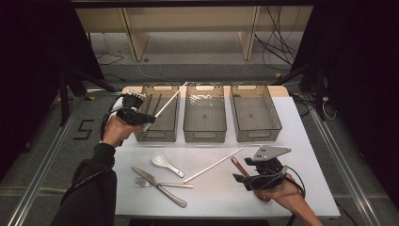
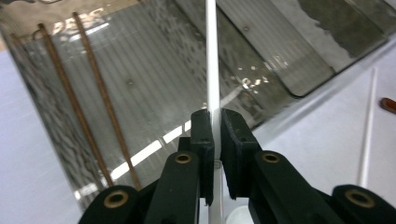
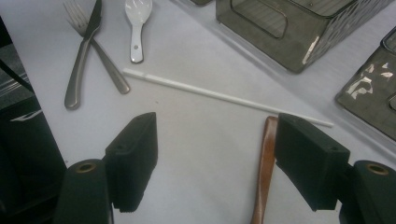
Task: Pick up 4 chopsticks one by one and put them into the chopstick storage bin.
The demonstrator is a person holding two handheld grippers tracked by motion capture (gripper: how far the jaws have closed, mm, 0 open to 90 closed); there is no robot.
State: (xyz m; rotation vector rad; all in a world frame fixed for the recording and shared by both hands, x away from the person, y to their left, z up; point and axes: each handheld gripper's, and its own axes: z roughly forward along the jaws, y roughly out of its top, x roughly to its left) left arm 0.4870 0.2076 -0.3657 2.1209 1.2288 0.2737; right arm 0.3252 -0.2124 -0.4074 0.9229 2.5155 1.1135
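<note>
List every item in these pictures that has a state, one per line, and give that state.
Left hand-held gripper: shut on white chopstick.
Right hand-held gripper: open, holding nothing.
Left bin: holds two brown chopsticks.
Middle bin: empty.
Right bin: empty.
Second white chopstick: lying on table.

Cutlery lies loose on a white table (image 1: 301, 141).
Near left: spoon (image 1: 165, 163), fork (image 1: 160, 184), knife (image 1: 157, 186); middle bin (image 1: 204, 113) and right bin (image 1: 256, 113) beyond.

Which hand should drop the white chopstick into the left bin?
Left. Its tongs are already clamped on the white chopstick, over the left bin where two brown chopsticks lie. The right tongs are open, low by the brown spoon handle.
</note>
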